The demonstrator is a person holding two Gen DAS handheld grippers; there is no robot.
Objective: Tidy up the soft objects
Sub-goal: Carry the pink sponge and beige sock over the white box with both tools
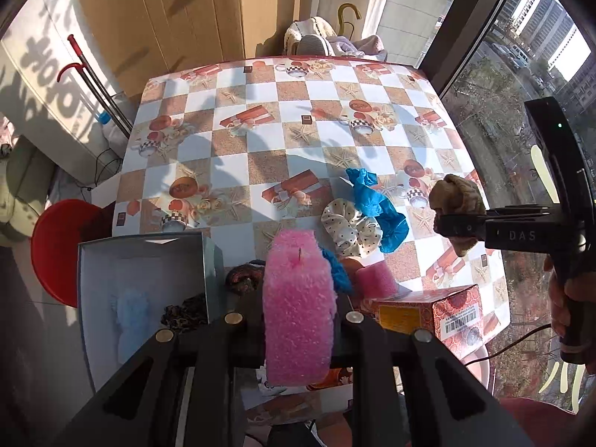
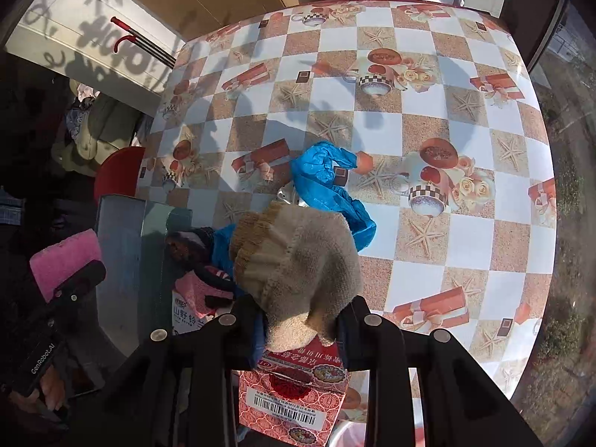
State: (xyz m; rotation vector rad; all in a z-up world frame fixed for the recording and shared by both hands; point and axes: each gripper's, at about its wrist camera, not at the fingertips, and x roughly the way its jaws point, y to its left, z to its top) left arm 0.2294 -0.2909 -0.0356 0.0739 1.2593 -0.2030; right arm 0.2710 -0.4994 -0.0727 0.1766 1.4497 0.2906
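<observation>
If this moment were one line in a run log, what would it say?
left hand-held gripper: shut on pink sponge | right hand-held gripper: shut on beige knit glove | open grey box: near left

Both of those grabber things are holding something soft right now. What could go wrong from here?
The left hand-held gripper pinches a pink sponge that sticks up well past its fingers, so it might snag on the open grey box wall. The right hand-held gripper grips only the lower end of the beige knit glove, which could slip out. Moving low, either might drag the blue plastic glove or dotted scrunchie across the table.
</observation>
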